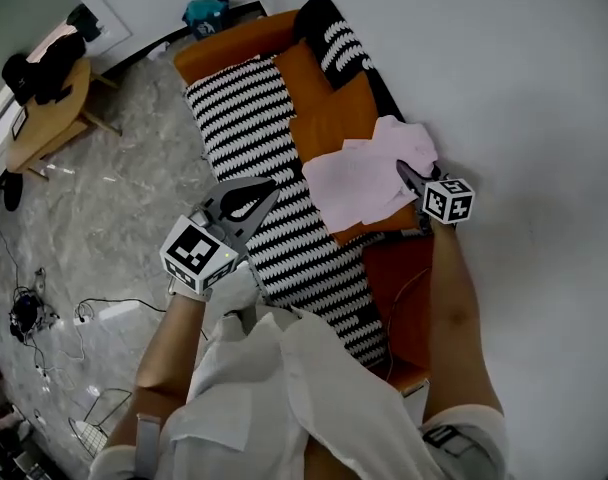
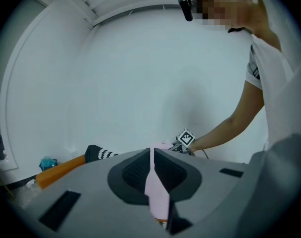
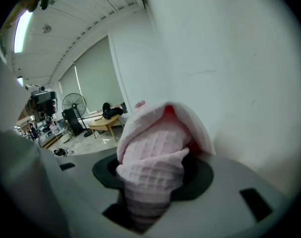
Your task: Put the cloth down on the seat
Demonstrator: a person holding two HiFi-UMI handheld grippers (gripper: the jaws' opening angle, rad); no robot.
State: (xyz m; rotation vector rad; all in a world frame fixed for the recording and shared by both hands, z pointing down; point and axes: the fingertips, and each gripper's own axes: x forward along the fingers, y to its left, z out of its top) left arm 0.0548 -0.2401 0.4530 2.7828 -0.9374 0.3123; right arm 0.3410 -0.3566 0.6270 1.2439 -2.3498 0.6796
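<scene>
A pink waffle cloth (image 1: 359, 178) lies spread over the orange sofa seat (image 1: 329, 118), next to the white wall. My right gripper (image 1: 409, 176) is shut on the cloth's right edge; in the right gripper view the bunched cloth (image 3: 155, 152) fills the space between the jaws and hides them. My left gripper (image 1: 269, 190) hovers over the black-and-white striped throw (image 1: 254, 118), a little left of the cloth and apart from it. Its jaws (image 2: 151, 155) are shut to a thin slit, through which the far cloth shows, and they hold nothing.
A striped cushion (image 1: 339, 38) sits at the sofa's far end. The white wall (image 1: 524, 118) runs along the sofa's right side. On the marble floor to the left are a wooden table (image 1: 49, 118) with dark items and cables (image 1: 29, 313).
</scene>
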